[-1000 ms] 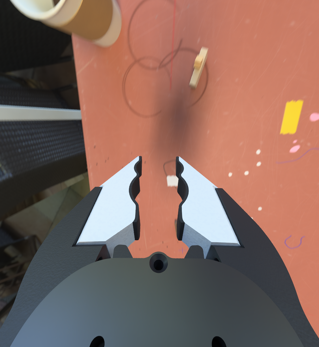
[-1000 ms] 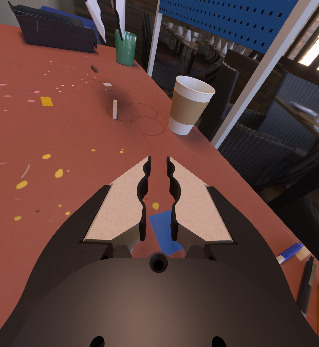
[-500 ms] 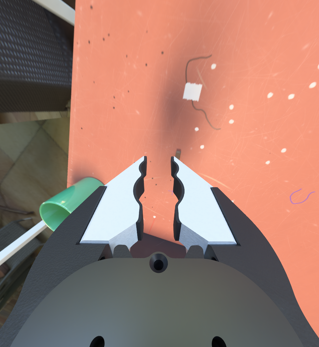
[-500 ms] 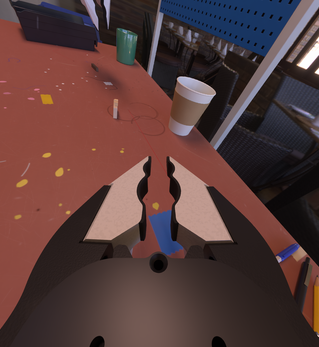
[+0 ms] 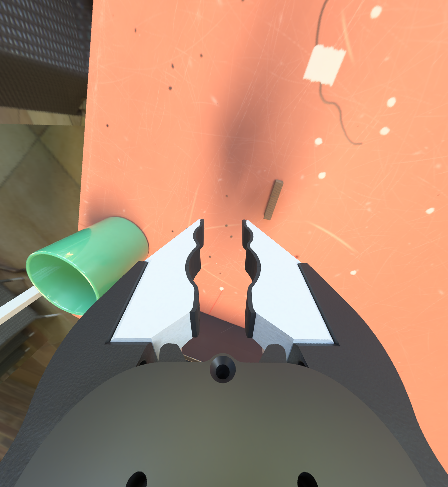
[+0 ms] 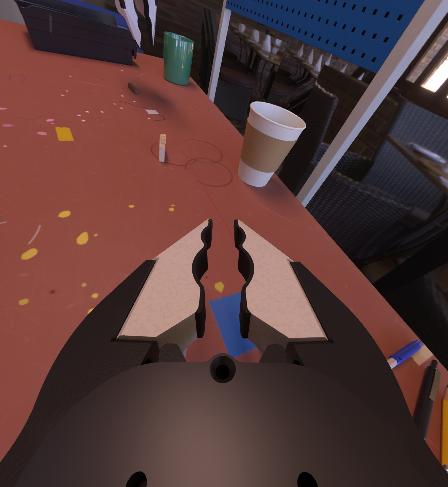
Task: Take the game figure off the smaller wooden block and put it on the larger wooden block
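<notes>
The left gripper (image 5: 222, 221), spread and empty, hangs at lower centre; it may miss the far figure (image 6: 162, 138) on its pale block (image 6: 162, 152).

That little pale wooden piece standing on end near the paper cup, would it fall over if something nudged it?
Probably. The pale wooden piece stands tall and thin on a narrow base, so a sideways nudge would likely tip it. It looks stiff and light. The small figure on top would probably drop with it.

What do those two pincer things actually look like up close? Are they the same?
Nearly. Both have a rounded, dark, matte body with a small round hole at the centre and two holes lower down. Each carries two wedge-shaped fingers with wavy black inner edges. The left gripper has white fingers on a grey-black body; the right gripper has speckled beige-pink fingers on a brownish-black one.
</notes>
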### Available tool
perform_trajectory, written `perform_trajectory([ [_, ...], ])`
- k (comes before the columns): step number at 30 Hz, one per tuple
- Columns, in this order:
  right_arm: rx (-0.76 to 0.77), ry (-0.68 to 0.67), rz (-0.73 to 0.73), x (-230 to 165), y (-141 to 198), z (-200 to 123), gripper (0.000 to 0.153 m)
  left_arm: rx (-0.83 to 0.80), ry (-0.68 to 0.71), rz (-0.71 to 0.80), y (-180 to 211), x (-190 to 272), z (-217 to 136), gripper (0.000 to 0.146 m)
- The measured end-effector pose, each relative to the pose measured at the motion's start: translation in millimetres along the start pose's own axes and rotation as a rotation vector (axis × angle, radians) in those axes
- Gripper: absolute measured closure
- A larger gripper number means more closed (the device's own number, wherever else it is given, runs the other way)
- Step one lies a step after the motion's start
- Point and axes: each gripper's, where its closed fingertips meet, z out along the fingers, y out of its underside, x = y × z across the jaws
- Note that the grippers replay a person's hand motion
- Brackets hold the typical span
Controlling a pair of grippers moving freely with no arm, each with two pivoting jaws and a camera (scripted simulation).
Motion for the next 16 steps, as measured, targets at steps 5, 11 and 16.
perform_trajectory([
  [5,0.008,0.008,0.020,4.4,2.2,-0.7,0.137,-0.027,0.016,0.027,3.3,-8.4,13.5,0.117],
  [11,0.018,0.048,0.044,14.6,3.7,-3.9,0.137,-0.011,0.041,0.099,-12.4,-15.5,21.7,0.117],
  [16,0.007,0.080,0.057,22.4,6.2,-3.9,0.137,-0.001,0.137,0.158,-23.2,-6.1,27.5,0.114],
])
